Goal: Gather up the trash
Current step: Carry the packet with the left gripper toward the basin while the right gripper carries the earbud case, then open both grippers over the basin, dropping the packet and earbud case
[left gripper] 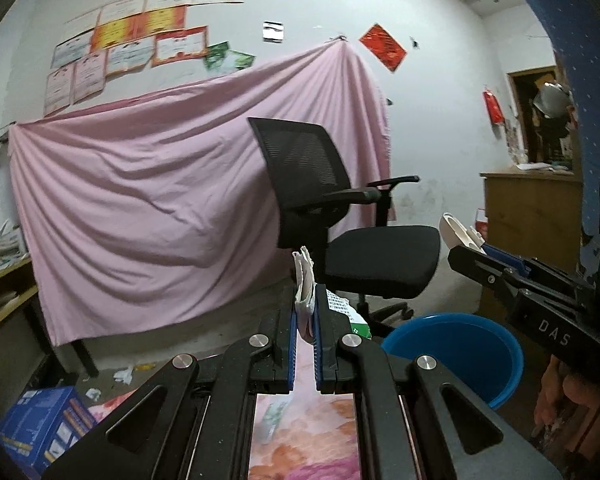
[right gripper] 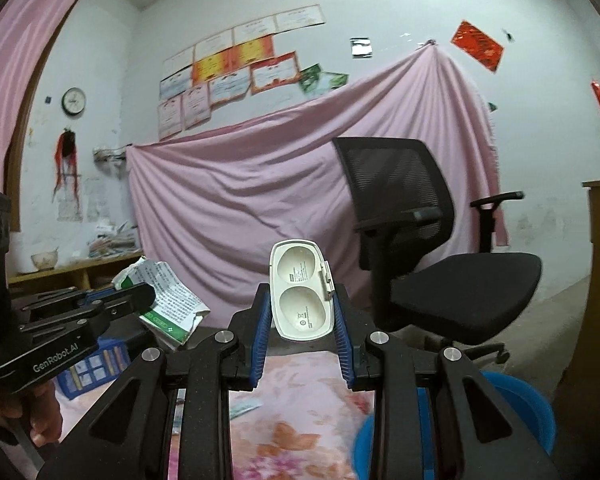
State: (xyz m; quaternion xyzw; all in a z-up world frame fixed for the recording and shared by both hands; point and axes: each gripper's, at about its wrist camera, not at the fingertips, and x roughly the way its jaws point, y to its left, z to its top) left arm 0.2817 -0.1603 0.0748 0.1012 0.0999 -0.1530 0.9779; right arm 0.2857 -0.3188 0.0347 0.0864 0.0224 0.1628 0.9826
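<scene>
My left gripper (left gripper: 305, 302) is shut on a flattened green-and-white paper carton (left gripper: 306, 280), seen edge-on between the blue pads; the right wrist view shows the same carton (right gripper: 168, 300) crumpled and held in the air at left. My right gripper (right gripper: 302, 308) is shut on a white plastic case (right gripper: 300, 290) with two round hollows, upright between the pads. That case (left gripper: 460, 232) also shows at the right of the left wrist view. A blue bin (left gripper: 460, 352) stands on the floor below, to the right of my left gripper, and at the lower right of the right wrist view (right gripper: 516, 408).
A black office chair (left gripper: 340, 208) stands ahead before a pink sheet (left gripper: 160, 200) hung on the wall. A flowered cloth (right gripper: 300, 420) lies below the grippers. A blue box (left gripper: 40, 428) and paper scraps (left gripper: 124, 374) lie on the floor at left. A wooden cabinet (left gripper: 528, 216) is at right.
</scene>
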